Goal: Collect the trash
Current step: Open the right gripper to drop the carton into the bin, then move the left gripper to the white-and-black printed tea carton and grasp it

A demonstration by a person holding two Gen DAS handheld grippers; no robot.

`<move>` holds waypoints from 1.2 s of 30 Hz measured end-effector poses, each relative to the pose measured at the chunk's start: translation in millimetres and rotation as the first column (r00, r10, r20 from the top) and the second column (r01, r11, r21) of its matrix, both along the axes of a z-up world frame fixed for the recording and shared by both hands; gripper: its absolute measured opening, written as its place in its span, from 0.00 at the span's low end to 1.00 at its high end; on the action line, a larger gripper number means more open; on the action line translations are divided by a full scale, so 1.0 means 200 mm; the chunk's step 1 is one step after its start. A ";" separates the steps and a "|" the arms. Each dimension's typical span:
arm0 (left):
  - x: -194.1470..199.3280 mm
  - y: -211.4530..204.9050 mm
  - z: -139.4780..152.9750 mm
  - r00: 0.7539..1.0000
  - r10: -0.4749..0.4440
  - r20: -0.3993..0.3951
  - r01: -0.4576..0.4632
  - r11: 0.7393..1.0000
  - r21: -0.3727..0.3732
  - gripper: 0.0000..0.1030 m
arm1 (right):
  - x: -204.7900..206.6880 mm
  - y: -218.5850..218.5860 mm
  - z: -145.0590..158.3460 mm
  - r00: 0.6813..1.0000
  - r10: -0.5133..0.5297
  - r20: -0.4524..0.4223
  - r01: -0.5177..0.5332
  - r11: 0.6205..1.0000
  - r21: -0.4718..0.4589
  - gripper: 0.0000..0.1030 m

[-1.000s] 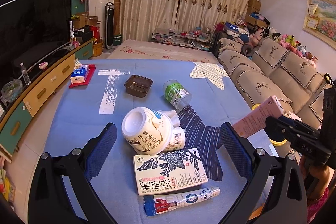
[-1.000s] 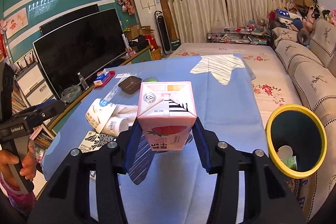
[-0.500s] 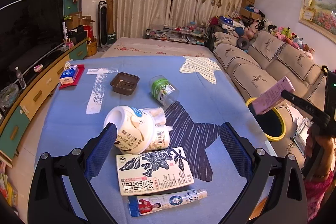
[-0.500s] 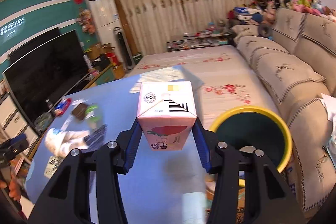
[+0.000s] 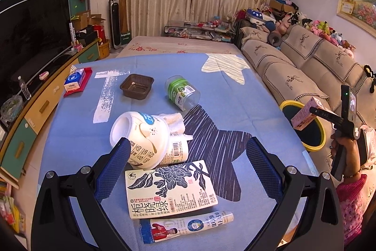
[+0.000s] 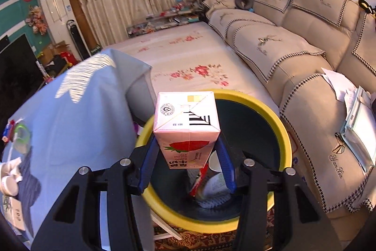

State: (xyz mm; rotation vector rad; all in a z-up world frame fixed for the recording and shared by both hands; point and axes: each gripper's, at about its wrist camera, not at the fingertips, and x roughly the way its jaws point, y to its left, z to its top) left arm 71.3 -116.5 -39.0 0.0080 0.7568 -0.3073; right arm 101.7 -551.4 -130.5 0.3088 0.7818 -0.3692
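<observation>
From the left wrist, the left tongs [image 5: 188,164] gape empty over the bench's [image 5: 70,133] near edge, above the white tub [image 5: 138,138]; a careless descent could knock it. From the right wrist, the right tongs [image 6: 186,166] clamp the strawberry milk carton [image 6: 186,128] over the yellow-rimmed bin [image 6: 279,124], near its bench-side rim, so an early release might bounce it out.

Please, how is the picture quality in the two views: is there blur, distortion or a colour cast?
Left wrist view: sharp; strong fisheye bending with dark corners; warm light; the open left gripper hangs above the blue tablecloth. Right wrist view: same bending; the pink strawberry milk carton in the right gripper is crisp, over the yellow-rimmed trash bin; the far left edge looks softer.
</observation>
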 end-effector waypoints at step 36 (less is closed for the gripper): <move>-0.02 0.04 -0.45 0.950 -0.103 -0.295 0.086 0.994 -0.071 0.94 | -0.05 0.23 -0.01 0.997 0.077 0.011 -0.077 0.997 0.004 0.60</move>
